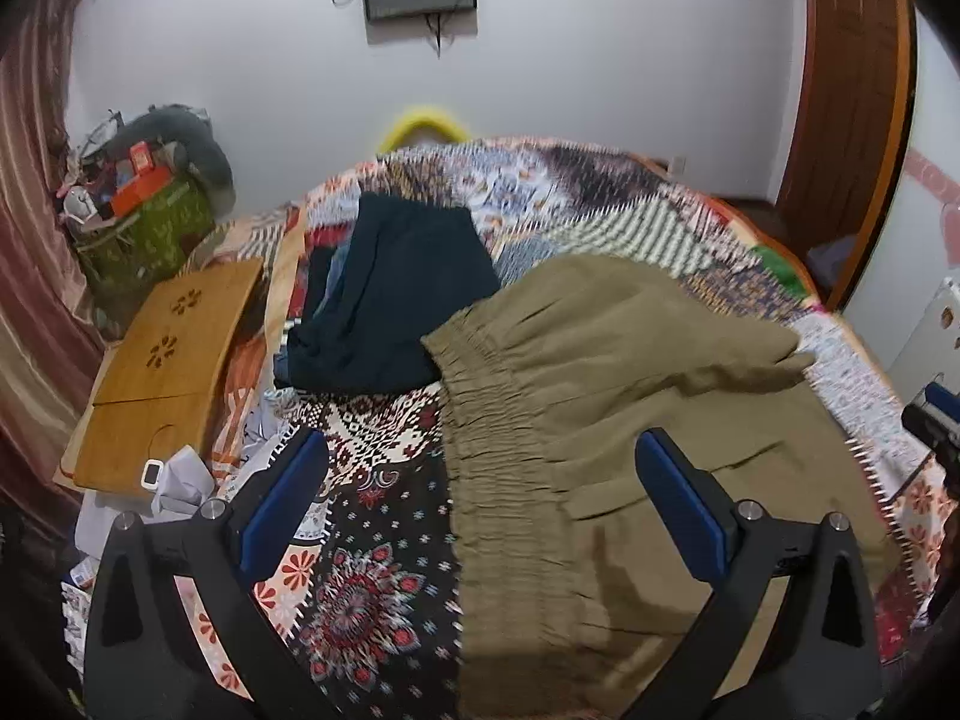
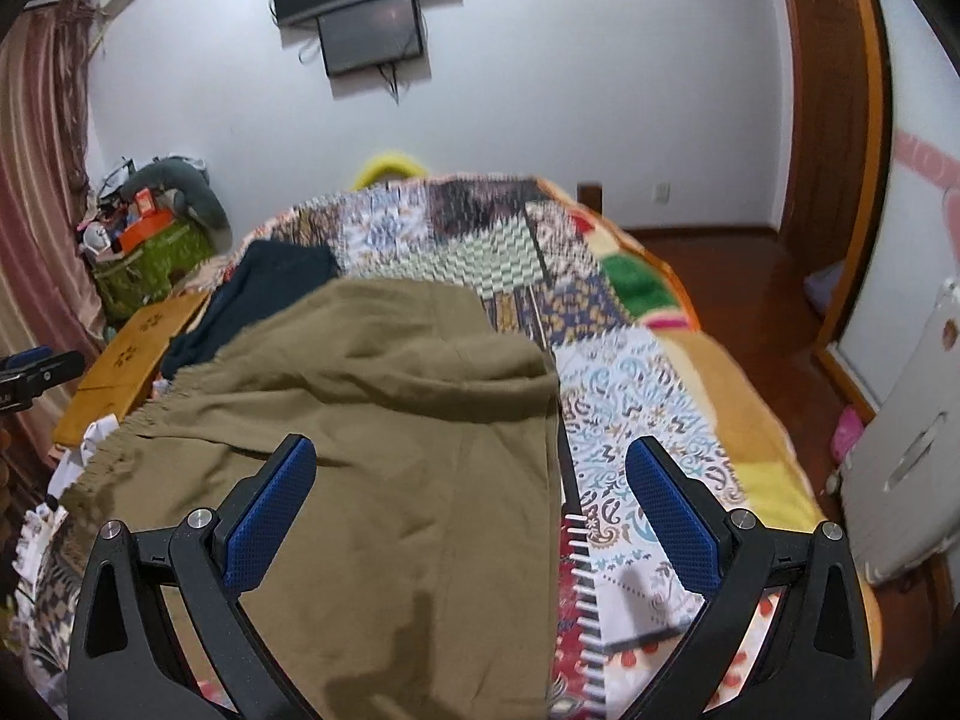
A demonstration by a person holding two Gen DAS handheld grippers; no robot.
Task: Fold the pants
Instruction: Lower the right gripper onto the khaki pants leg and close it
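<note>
Left wrist view: olive pants [image 1: 612,396] flat on patchwork quilt [image 1: 372,516], elastic waistband [image 1: 498,420] betw. fingers of left gripper [image 1: 483,492], jaws apart, empty. Soft, light, likely non-slip; pinch waistband corner.

Right wrist view: right gripper [image 2: 471,504] spread wide, nothing held, over the pants' right edge; dark garment [image 2: 264,288] behind.

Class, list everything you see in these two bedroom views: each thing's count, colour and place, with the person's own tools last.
pants: one, olive, lying on the quilt, near side
dark garment: one, navy-black, left of the pants' waistband
quilt: one, multicolour patchwork, covering the bed
wooden tray: one, tan, bed's left edge
screens: two, black, on the wall
green bag: one, far left corner
left hand-held gripper: open, above the waistband
right hand-held gripper: open, above the pants' right edge
</note>
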